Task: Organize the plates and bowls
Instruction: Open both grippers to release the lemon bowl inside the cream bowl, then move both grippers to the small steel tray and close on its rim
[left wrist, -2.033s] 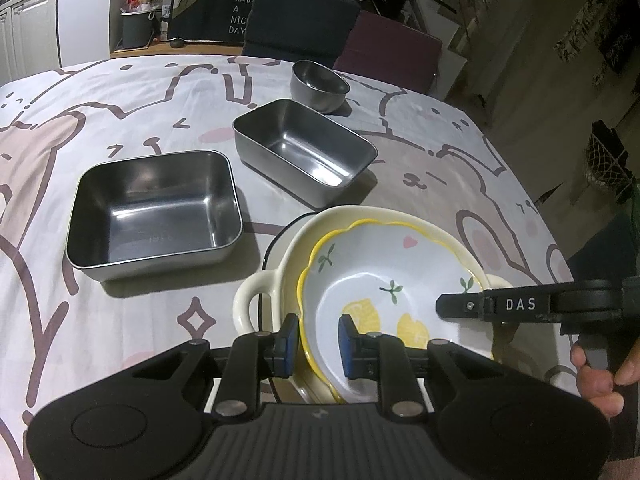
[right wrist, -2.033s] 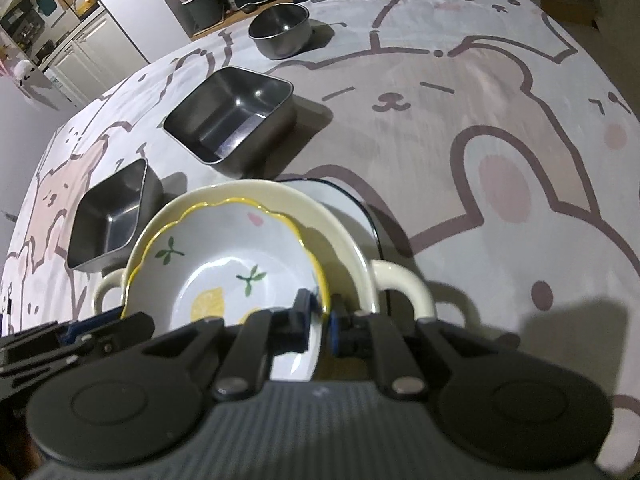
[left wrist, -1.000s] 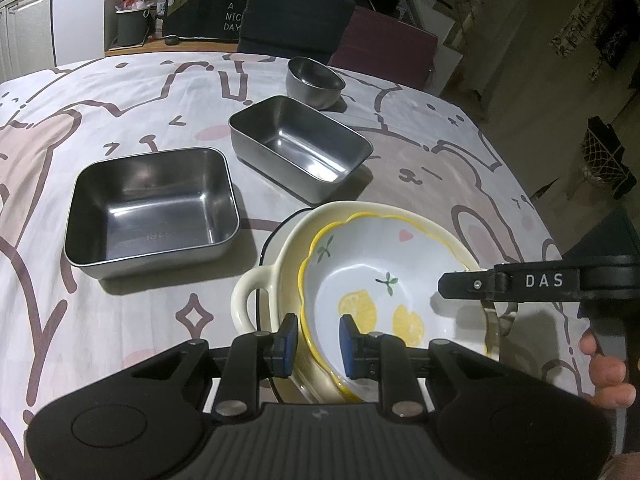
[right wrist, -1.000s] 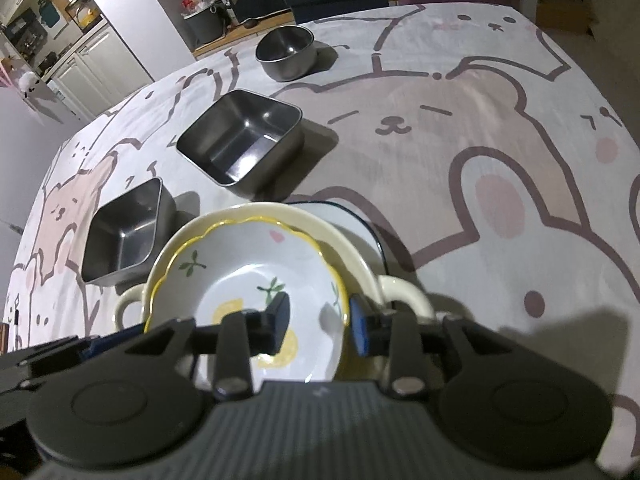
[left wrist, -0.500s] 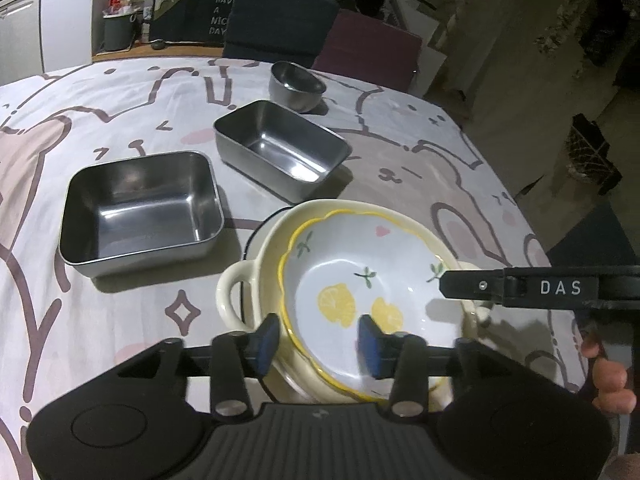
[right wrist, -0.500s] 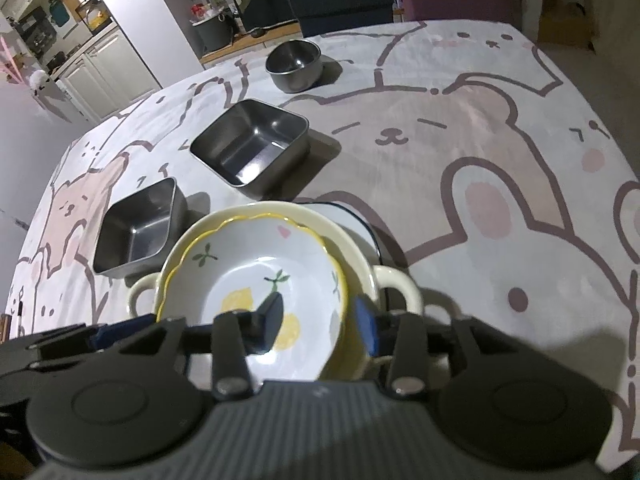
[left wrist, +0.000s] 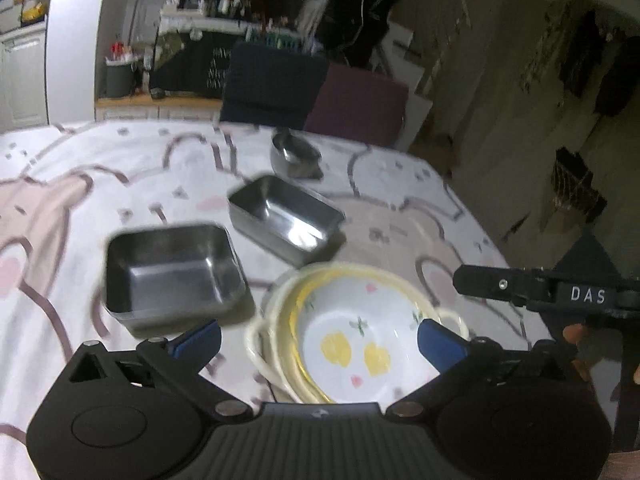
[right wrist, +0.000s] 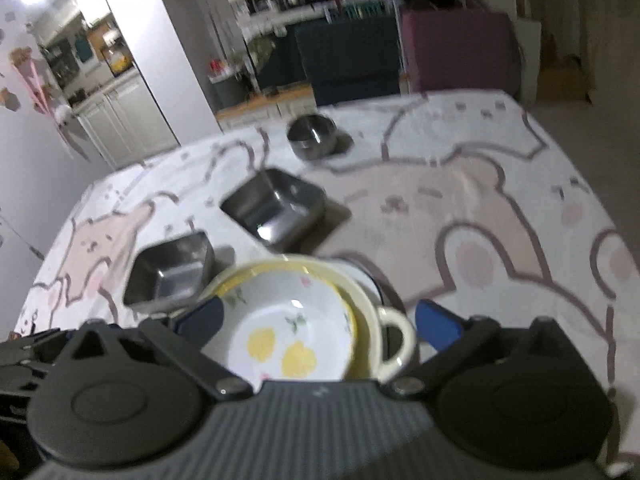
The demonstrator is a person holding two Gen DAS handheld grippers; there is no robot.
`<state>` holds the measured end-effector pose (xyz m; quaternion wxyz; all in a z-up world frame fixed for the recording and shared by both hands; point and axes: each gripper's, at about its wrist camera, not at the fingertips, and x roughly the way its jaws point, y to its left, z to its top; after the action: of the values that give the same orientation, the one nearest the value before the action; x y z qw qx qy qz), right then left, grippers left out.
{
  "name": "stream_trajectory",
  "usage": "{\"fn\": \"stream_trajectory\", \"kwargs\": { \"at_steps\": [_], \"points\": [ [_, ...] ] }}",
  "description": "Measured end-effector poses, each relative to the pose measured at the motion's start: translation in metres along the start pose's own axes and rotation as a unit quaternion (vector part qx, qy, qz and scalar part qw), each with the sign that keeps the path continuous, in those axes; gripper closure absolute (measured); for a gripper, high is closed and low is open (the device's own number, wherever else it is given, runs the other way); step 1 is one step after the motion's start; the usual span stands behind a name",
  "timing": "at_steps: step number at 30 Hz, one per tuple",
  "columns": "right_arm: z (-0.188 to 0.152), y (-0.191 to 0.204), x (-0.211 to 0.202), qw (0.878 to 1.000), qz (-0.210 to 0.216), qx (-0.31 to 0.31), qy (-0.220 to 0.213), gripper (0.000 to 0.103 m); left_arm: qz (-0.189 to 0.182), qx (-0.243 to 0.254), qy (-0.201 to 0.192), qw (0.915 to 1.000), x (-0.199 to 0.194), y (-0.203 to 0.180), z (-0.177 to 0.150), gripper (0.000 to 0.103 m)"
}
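A white lemon-print bowl [left wrist: 360, 344] with a yellow scalloped rim sits nested in a cream two-handled dish [left wrist: 272, 320]. In the right wrist view the same bowl [right wrist: 288, 320] and dish [right wrist: 396, 336] rest on a dark-rimmed plate [right wrist: 368, 276]. My left gripper [left wrist: 318, 338] hangs above the stack's near side. Its jaws are opening wide and its blue pads [left wrist: 200, 336] touch nothing. My right gripper [right wrist: 320, 320] hovers over the other side, jaws likewise opening and clear of the rim. Its black arm [left wrist: 540, 292] crosses the left wrist view.
Beyond the stack stand a square steel tray [left wrist: 172, 276], a rectangular steel tray [left wrist: 284, 216] and a small round steel bowl [left wrist: 294, 156]. A navy chair [left wrist: 272, 80] and a maroon chair [left wrist: 360, 100] stand at the far table edge. The table drops off at right.
Both grippers let go of the lemon bowl's rim, spread wide, and rose and drew back. The bowl stays nested in the cream dish.
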<state>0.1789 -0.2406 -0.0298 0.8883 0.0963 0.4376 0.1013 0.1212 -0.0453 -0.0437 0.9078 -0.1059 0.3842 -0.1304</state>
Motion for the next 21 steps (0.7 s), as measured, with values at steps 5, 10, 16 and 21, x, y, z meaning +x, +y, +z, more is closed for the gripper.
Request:
{"fn": "stream_trajectory", "kwargs": {
  "at_steps": [5, 10, 16, 21],
  "points": [
    [0.023, 0.019, 0.000, 0.999, 0.014, -0.022, -0.029, 0.000, 0.026, -0.023, -0.027, 0.9990, -0.019, 0.033, 0.029, 0.000],
    [0.053, 0.046, 0.018, 0.997, 0.038, -0.040, -0.049, 0.000, 0.084, -0.034, -0.045, 0.9949, -0.027, 0.076, 0.055, 0.000],
    [0.079, 0.078, 0.063, 0.995, 0.078, -0.055, -0.024, 0.000, 0.142, -0.080, -0.015, 0.9865, -0.009, 0.138, 0.072, 0.000],
    [0.087, 0.095, 0.108, 0.993, 0.105, -0.037, 0.038, 0.028, 0.119, -0.113, 0.039, 0.9857, 0.017, 0.172, 0.071, 0.025]
  ]
}}
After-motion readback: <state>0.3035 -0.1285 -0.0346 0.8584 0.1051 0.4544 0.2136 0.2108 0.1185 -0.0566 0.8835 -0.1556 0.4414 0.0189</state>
